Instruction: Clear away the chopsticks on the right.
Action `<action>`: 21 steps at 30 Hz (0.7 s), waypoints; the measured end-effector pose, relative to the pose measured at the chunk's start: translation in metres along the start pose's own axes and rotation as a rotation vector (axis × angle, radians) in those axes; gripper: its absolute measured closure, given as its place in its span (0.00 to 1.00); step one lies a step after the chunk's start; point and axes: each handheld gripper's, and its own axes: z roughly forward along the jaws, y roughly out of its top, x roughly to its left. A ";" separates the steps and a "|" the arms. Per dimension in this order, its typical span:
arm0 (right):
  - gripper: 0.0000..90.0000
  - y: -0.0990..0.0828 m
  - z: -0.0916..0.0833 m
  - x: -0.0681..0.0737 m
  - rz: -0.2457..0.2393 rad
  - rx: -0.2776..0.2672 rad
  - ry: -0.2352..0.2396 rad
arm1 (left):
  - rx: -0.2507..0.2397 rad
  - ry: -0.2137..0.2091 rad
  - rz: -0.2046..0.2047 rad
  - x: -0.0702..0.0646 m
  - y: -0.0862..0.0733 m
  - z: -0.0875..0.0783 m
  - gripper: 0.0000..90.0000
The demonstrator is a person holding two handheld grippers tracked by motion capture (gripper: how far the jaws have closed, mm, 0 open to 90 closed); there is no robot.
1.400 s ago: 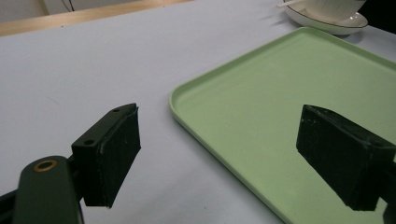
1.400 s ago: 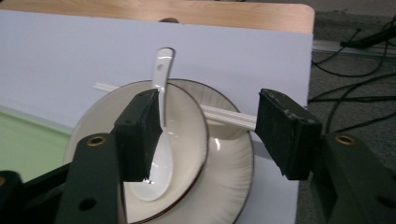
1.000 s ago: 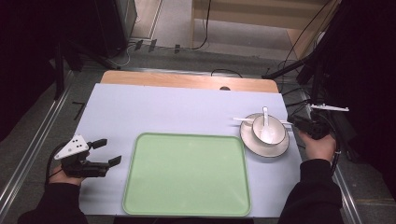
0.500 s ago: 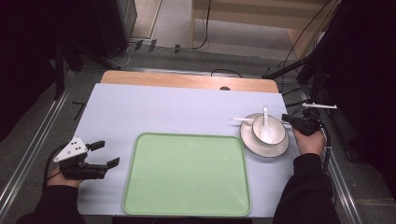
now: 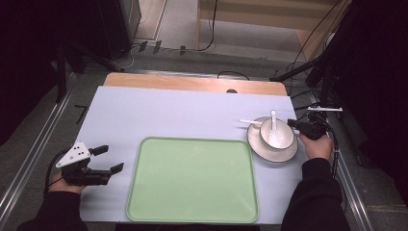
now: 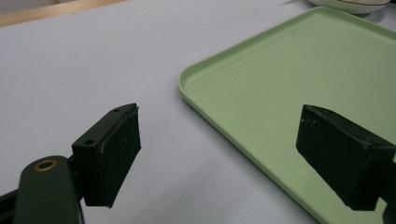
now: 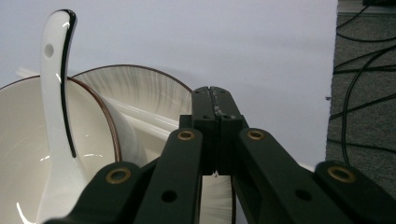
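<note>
Two grippers in hand, one at each side of the table's pale sheet (image 5: pixel 168 110).

Right gripper (image 5: pixel 291 124), at 3 o'clock on the sheet: jaws clenched flat against each other, with no gap at the tips in the right gripper view (image 7: pixel 215 100). The tips sit at the 3 o'clock rim of the plate (image 5: pixel 269 153), just over it. Whether they pinch the rim I cannot tell (the jaw links hide the contact).

The plate lies flat on the sheet, just off the green tray (image 5: pixel 192 178) at the tray's 2 o'clock corner. A white bowl (image 5: pixel 266 131) with a dark rim stands upright on it. A white spoon (image 5: pixel 273 130) rests in the bowl, its handle leaning on the rim toward 12 o'clock. White chopsticks (image 5: pixel 249 121) lie across the plate behind the bowl, their ends poking out at 10 o'clock.

Left gripper (image 5: pixel 109 159), at 8 o'clock on the sheet: jaws released, spread wide, holding nothing. It points toward 3 o'clock, at the tray's near-left edge, close beside it but apart.
</note>
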 end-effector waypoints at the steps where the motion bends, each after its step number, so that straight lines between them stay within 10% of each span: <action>1: 1.00 0.000 0.000 0.000 0.000 0.005 0.003 | 0.000 0.000 0.001 0.000 0.000 0.000 0.15; 21: 1.00 -0.009 -0.014 -0.002 -0.028 0.029 0.025 | -0.008 -0.003 0.018 -0.001 0.004 0.003 0.15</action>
